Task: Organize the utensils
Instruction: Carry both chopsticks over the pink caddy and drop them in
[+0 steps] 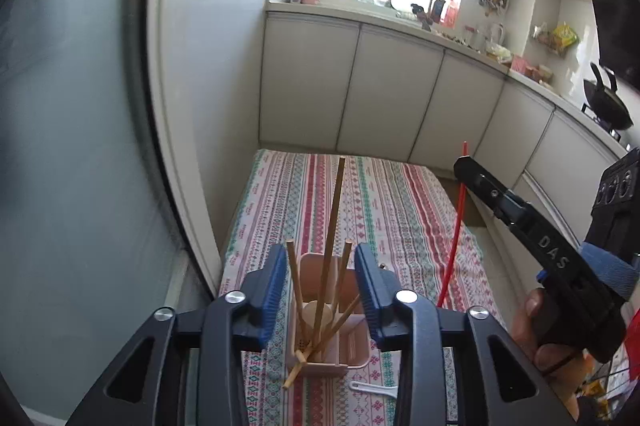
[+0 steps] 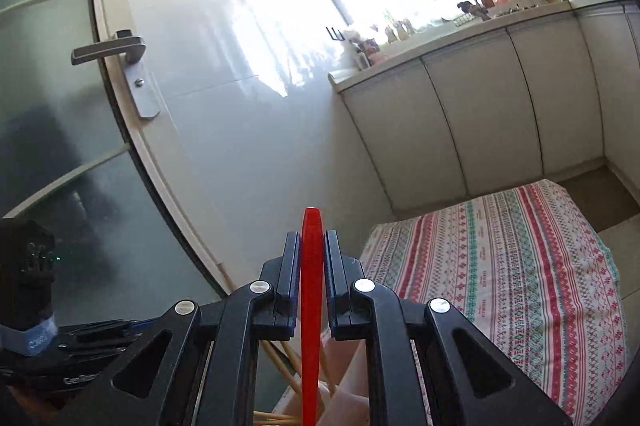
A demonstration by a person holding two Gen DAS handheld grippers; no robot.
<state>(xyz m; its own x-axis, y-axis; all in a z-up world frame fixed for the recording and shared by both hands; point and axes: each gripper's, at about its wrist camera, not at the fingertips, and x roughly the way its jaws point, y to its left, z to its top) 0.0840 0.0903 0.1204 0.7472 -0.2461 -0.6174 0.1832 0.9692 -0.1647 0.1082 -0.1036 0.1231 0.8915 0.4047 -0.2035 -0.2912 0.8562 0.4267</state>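
Observation:
A pink utensil holder [image 1: 344, 342] stands on the patterned tablecloth [image 1: 360, 194], holding several wooden chopsticks [image 1: 330, 246] and a pale spoon. My left gripper [image 1: 320, 274] is open, its blue pads on either side of the chopsticks above the holder, gripping nothing. My right gripper [image 2: 312, 250] is shut on a red utensil handle [image 2: 311, 290] that hangs down toward the holder [image 2: 352, 378]. In the left wrist view the right gripper [image 1: 464, 162] is at the right, with the thin red utensil [image 1: 454, 234] hanging from it over the table.
A white plastic utensil [image 1: 372, 388] lies on the cloth in front of the holder. One chopstick [image 1: 294, 372] pokes out at the holder's base. A glass door with a metal handle [image 2: 112, 50] is to the left. Kitchen cabinets [image 1: 392, 94] stand behind the table.

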